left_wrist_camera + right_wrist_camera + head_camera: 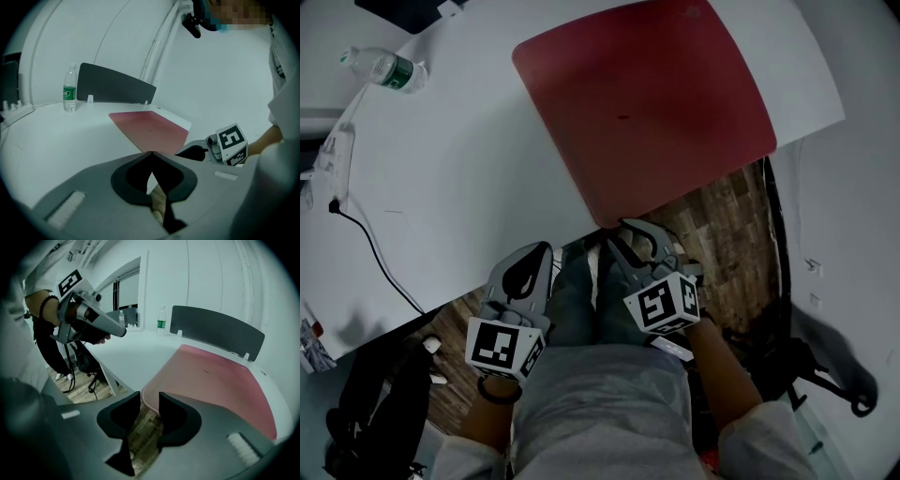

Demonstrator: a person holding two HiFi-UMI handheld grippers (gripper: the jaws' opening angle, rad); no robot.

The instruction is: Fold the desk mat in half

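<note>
A dark red desk mat (647, 98) lies flat on the white desk (459, 169), and its near corner sticks out over the desk's front edge. My right gripper (623, 231) is at that corner. In the right gripper view the jaws of this gripper (149, 401) stand open, with the rounded corner of the mat (215, 380) in the gap and neither pad pressing on it. My left gripper (546, 253) hangs just off the desk edge, left of the corner. Its jaws (150, 153) are shut, tips together, on nothing. The mat (150, 129) lies ahead of them.
A water bottle (389, 70) lies at the desk's far left, beside a power strip (336, 155) and a black cable (366, 239). A dark divider panel (215, 331) stands behind the mat. Below are wooden floor, a black chair (375, 403) and a chair base (825, 366).
</note>
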